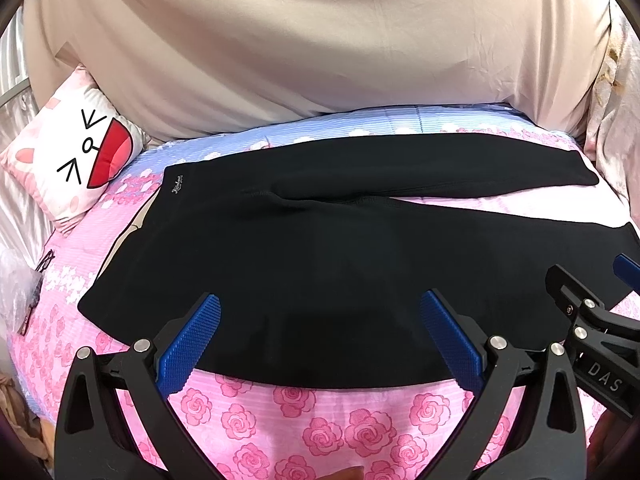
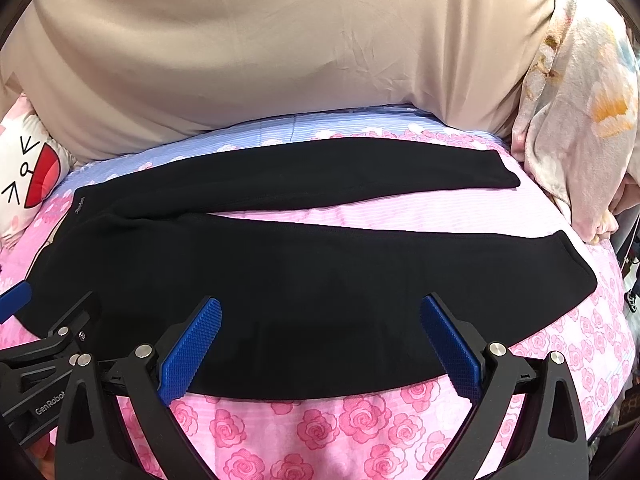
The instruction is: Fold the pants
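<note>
one pair of black pants (image 2: pixel 280 264) lies crosswise, waistband left, legs right.

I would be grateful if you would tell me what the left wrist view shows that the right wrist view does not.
Only the left wrist view shows the clear plastic bag at the bed's left edge and nearly the whole cat-face pillow. Only the right wrist view shows the floral quilt in full on the right. Both show the black pants spread flat on the rose-print sheet, legs apart, with the left tongs and right tongs open at the near edge.
</note>
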`<state>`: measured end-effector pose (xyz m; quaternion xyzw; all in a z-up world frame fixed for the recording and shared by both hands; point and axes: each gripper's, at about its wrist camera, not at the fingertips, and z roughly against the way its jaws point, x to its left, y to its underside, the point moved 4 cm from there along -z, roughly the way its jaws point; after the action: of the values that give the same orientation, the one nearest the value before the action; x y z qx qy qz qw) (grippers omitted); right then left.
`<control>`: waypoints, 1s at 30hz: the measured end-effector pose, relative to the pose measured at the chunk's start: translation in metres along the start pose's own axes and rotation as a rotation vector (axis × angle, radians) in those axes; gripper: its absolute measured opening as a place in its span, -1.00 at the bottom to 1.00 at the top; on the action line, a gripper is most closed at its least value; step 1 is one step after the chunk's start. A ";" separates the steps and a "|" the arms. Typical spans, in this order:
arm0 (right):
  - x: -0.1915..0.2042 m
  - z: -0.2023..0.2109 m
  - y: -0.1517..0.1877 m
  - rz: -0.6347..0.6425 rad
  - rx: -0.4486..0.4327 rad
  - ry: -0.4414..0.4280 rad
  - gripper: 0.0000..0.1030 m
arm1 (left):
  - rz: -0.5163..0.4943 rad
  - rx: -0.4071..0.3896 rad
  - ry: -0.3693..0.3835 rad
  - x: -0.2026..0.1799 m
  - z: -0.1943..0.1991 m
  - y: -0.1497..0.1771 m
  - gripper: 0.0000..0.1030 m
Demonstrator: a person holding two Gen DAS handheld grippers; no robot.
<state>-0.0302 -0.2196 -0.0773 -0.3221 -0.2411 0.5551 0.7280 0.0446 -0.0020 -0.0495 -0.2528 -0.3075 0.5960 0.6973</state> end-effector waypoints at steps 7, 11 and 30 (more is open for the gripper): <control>0.000 -0.002 0.000 0.002 0.006 0.000 0.90 | 0.002 0.010 0.000 0.000 -0.004 0.000 0.91; 0.003 -0.005 0.001 0.004 0.006 0.002 0.90 | 0.000 0.015 -0.001 -0.001 -0.006 0.000 0.91; -0.038 -0.058 -0.027 0.002 0.058 0.001 0.90 | 0.003 -0.008 0.018 -0.015 -0.037 -0.033 0.91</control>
<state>0.0187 -0.2731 -0.0963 -0.3015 -0.2244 0.5623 0.7366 0.0924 -0.0215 -0.0536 -0.2613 -0.3034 0.5935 0.6981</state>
